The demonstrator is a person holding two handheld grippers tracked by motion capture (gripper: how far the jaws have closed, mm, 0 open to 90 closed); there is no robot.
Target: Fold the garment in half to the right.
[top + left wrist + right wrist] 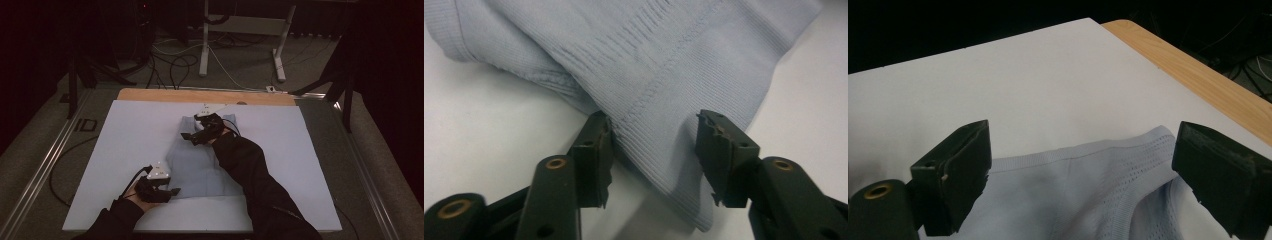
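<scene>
A light blue ribbed garment (192, 167) lies flat on a white sheet (135, 132) in the middle of the table. My left gripper (175, 191) sits at the garment's near left corner. In the left gripper view it (654, 145) stands open, and a seamed fold of the garment (649, 55) runs between the jaws and touches the left one. My right gripper (187, 137) hovers over the garment's far end. Seen in the right gripper view, it (1083, 157) is wide open above the garment's mesh-edged top hem (1073, 195), holding nothing.
The table's wooden edge (200, 96) shows beyond the sheet, and again in the right gripper view (1198, 70). On the floor behind it are a white desk frame (204, 45) and loose cables (175, 62). A metal rail (45, 160) runs along the left side.
</scene>
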